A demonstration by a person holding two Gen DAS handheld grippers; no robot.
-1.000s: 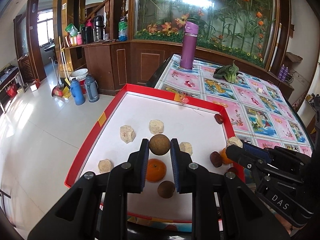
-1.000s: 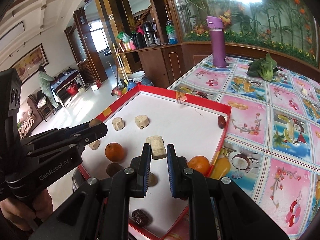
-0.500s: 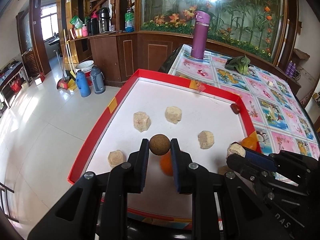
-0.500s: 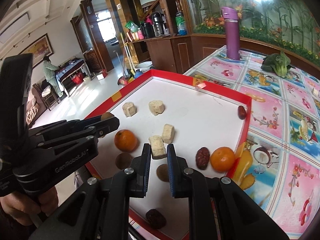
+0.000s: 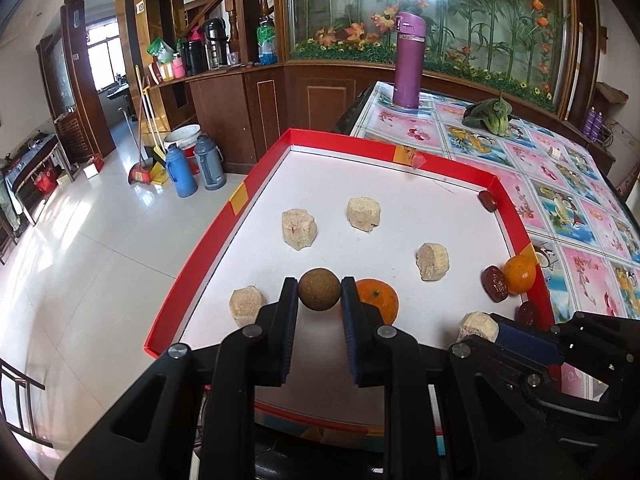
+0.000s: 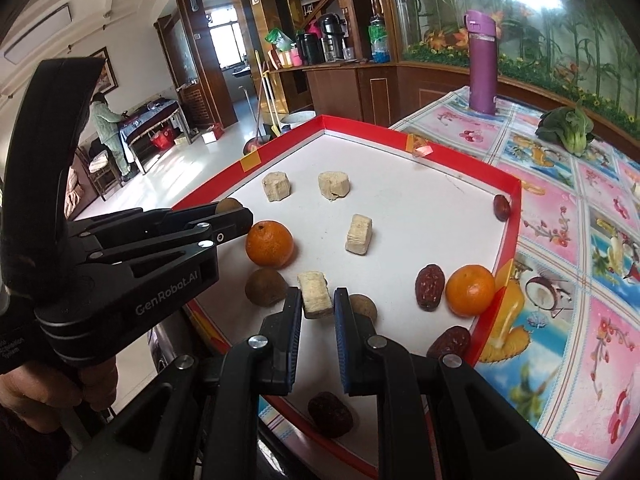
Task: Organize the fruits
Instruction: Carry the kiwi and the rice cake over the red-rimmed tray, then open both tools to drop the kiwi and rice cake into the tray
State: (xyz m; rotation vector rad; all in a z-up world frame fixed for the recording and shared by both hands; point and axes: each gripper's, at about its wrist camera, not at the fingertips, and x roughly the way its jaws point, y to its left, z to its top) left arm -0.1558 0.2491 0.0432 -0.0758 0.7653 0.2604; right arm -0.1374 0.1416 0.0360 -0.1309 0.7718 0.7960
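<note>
The left gripper (image 5: pixel 320 294) pinches a round brown rough-skinned fruit (image 5: pixel 319 289) above the near left part of the red-rimmed white tray (image 5: pixel 404 148). The right gripper (image 6: pixel 317 302) clamps a pale beige cob chunk (image 6: pixel 315 294) near the tray's near edge. The other pale chunks lie ahead toward the far left corner, so I judge that way its likely carry.

Legible text: "GenRobot.AI", light lettering on the black side body of the left gripper (image 6: pixel 234 216), seen in the right wrist view. Smaller print low on its handle: too blurred to read. Left wrist view: no readable text.
</note>
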